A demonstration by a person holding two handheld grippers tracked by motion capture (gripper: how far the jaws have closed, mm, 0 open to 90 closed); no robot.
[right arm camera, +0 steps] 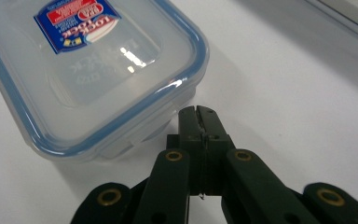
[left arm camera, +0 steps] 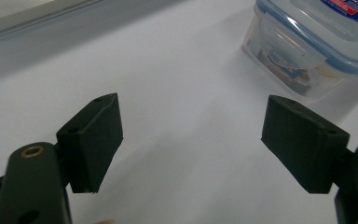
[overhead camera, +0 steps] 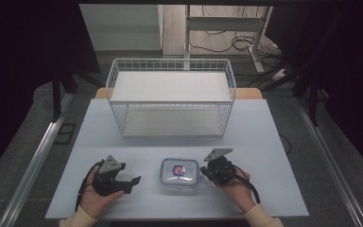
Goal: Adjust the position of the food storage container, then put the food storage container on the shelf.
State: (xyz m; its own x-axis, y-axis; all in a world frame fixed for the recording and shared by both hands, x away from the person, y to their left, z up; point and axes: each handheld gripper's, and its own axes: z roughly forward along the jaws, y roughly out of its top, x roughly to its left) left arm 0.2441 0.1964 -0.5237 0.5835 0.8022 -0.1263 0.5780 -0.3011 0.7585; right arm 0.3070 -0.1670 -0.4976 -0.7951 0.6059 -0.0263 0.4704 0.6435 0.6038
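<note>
High view: lidded food container [overhead camera: 180,174] seen on counter [overhead camera: 264,142]; left hand-held gripper [overhead camera: 133,181] jaws apart, nothing gripped; right hand-held gripper [overhead camera: 203,171] jaws together beside container.

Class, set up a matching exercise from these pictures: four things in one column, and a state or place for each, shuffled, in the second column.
1. left gripper
2. right gripper
3. food container
4. wire basket

a. lid on, between the two grippers
b. jaws pressed together, holding nothing
c. at the far side of the table
d. jaws wide apart, holding nothing

Pairs: 1-d, 2-b, 3-a, 4-c
</note>
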